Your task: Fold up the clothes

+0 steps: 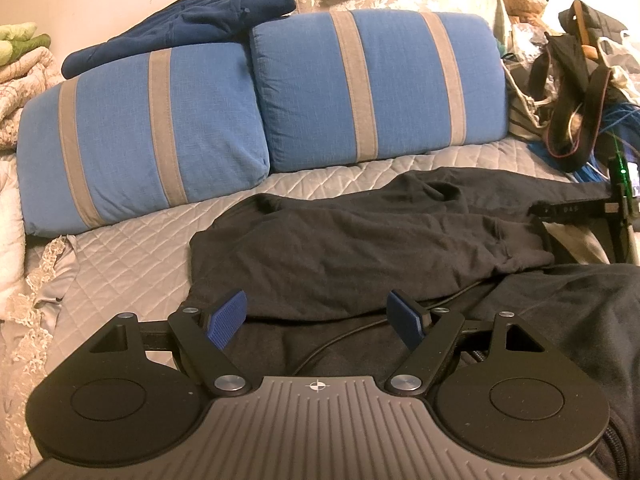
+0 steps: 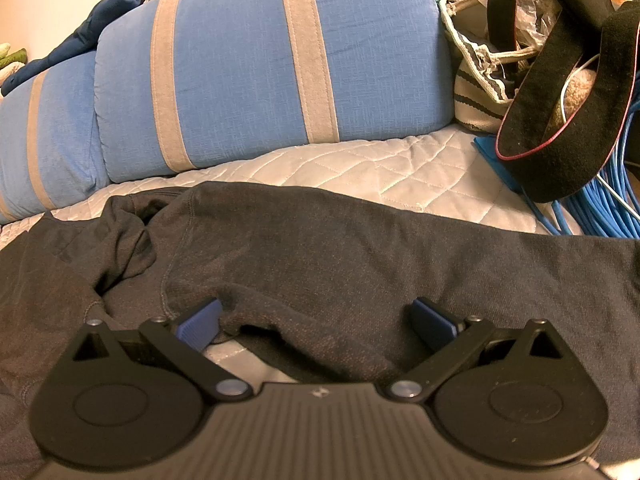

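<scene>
Quilted grey bed cover (image 1: 132, 264) carries everything, with the dark grey garment (image 1: 360, 248) as landmark. Left gripper (image 1: 316, 318) hovers over its near edge, fingers spread wide, holding nothing; the right gripper (image 2: 318, 326) sits at its rumpled hem, equally spread, cloth between the pads but unclamped. Both look poised to pinch an edge for folding. Behind the garment lean two blue striped cushions (image 1: 372, 84).
</scene>
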A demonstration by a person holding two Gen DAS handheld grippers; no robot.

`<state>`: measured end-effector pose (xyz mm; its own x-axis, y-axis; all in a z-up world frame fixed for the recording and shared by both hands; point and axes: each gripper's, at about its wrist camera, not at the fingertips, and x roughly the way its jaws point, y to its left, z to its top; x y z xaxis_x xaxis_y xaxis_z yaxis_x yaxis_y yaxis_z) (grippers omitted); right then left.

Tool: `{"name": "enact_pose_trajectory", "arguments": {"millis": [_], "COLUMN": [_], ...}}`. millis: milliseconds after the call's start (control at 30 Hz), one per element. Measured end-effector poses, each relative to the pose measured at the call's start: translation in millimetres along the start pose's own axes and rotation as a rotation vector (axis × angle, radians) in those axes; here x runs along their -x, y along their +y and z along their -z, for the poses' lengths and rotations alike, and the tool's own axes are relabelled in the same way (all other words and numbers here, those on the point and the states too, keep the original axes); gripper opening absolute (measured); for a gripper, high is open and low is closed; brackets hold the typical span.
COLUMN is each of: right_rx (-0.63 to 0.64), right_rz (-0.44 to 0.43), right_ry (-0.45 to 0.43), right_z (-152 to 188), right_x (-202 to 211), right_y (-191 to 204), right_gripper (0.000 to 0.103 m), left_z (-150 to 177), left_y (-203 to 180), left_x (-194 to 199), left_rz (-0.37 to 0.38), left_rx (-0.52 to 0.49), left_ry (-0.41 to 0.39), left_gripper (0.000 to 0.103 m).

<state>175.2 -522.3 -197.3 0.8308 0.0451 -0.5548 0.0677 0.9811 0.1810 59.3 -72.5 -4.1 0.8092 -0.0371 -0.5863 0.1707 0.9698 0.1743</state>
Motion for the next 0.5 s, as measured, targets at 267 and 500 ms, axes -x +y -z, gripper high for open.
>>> {"name": "enact_pose_trajectory", "arguments": {"millis": [267,500], "right_rx": [0.000,0.012], "right_rz": [0.001,0.012], "right_ry": [0.000,0.004], "right_z": [0.2,0.2], "right_x": [0.1,-0.8], "right_y": [0.4,2.7], "right_gripper": [0.103,0.103], "left_z": [0.9,0.4], "left_y": [2.2,2.9], "left_x": [0.9,0.3], "left_rz": [0.011,0.017], "left_rx": [0.010,0.013], "left_ry": [-0.008,-0.006], "left_gripper": [0.077,0.077]}}
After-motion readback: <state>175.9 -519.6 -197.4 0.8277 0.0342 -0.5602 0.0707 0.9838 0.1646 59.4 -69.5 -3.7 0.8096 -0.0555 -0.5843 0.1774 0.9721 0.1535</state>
